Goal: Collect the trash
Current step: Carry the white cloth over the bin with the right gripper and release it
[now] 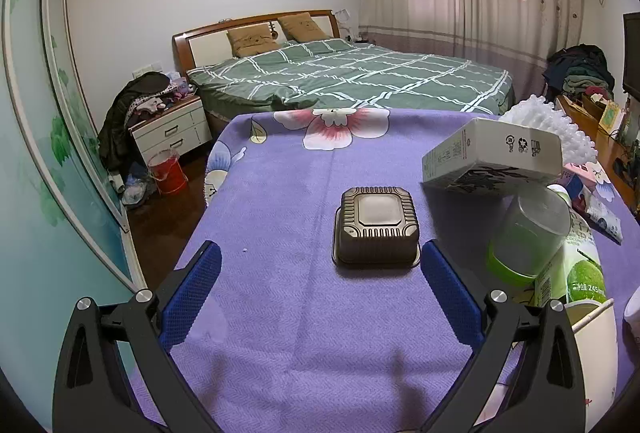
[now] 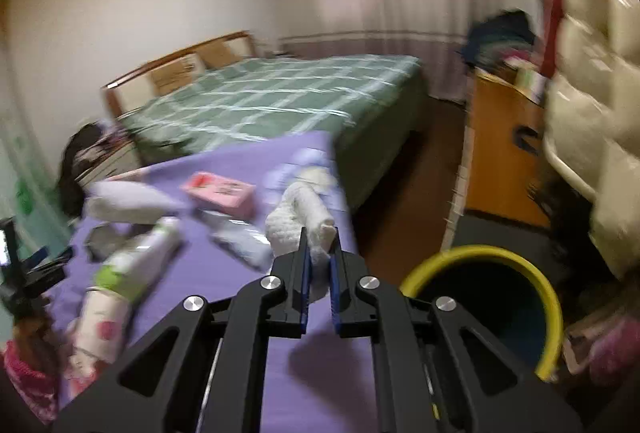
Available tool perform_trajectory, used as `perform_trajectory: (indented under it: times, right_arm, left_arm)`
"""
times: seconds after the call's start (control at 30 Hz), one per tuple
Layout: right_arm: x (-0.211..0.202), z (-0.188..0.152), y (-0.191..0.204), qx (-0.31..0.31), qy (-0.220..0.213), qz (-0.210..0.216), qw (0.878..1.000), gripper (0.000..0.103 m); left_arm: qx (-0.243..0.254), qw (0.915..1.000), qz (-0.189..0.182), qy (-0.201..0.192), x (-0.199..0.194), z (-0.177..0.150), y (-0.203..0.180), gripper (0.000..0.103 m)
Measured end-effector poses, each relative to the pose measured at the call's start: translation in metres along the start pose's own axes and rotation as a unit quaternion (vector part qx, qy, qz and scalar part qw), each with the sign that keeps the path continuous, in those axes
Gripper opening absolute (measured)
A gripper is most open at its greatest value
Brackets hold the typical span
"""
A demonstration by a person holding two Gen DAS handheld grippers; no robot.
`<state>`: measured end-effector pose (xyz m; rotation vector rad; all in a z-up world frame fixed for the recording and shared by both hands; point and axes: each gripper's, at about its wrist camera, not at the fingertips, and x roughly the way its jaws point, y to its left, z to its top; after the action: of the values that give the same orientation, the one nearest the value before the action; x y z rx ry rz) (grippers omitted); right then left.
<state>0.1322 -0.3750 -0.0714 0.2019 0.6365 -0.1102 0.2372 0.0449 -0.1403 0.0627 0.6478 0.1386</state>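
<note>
Between the right gripper (image 2: pixel 319 233) pads: white foam wrap (image 2: pixel 298 221), pinched, lifted above the purple tablecloth (image 2: pixel 224 273). Yellow-rimmed bin (image 2: pixel 548 297) just right of it, below table edge. Left gripper (image 1: pixel 320 253) jaws spread wide, empty, over cloth; dark upturned tray (image 1: pixel 376 225) beyond its tips. Cartons (image 1: pixel 492 161), clear cup (image 1: pixel 528 233) right. Bed (image 1: pixel 340 77) beyond.

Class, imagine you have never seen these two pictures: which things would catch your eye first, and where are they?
The right gripper is shut on a white foam net sleeve above the purple flowered tablecloth. A yellow-rimmed dark bin waits at its right. An upturned brown ribbed plastic tray lies ahead of the open left gripper.
</note>
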Motion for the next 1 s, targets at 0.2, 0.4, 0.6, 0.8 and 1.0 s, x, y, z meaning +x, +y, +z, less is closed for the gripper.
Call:
perform_trajectory:
  times: [0.2, 0.4, 0.6, 0.8, 1.0]
  right_arm:
    - [0.004, -0.017, -0.067, 0.060, 0.010, -0.074, 0.995, 0.008]
    - [0.009, -0.025, -0.104, 0.088, 0.014, -0.128, 0.988, 0.009]
    - [0.018, -0.031, -0.122, 0.101, 0.022, -0.167, 0.981, 0.027]
    - [0.030, -0.022, -0.103, 0.105, -0.003, -0.154, 0.983, 0.035]
    - [0.059, -0.002, -0.048, 0.072, -0.042, -0.130, 0.988, 0.044]
  left_arm:
    - [0.000, 1.0000, -0.001, 0.001, 0.000, 0.000, 0.000, 0.098]
    - [-0.001, 1.0000, -0.004, 0.003, 0.001, 0.000, 0.000, 0.098]
    - [-0.007, 0.9999, -0.009, 0.007, 0.002, 0.002, 0.002, 0.098]
    - [-0.005, 0.9999, -0.009, 0.007, 0.002, 0.002, 0.001, 0.098]
    - [-0.006, 0.9999, -0.012, 0.002, 0.000, 0.001, 0.000, 0.098]
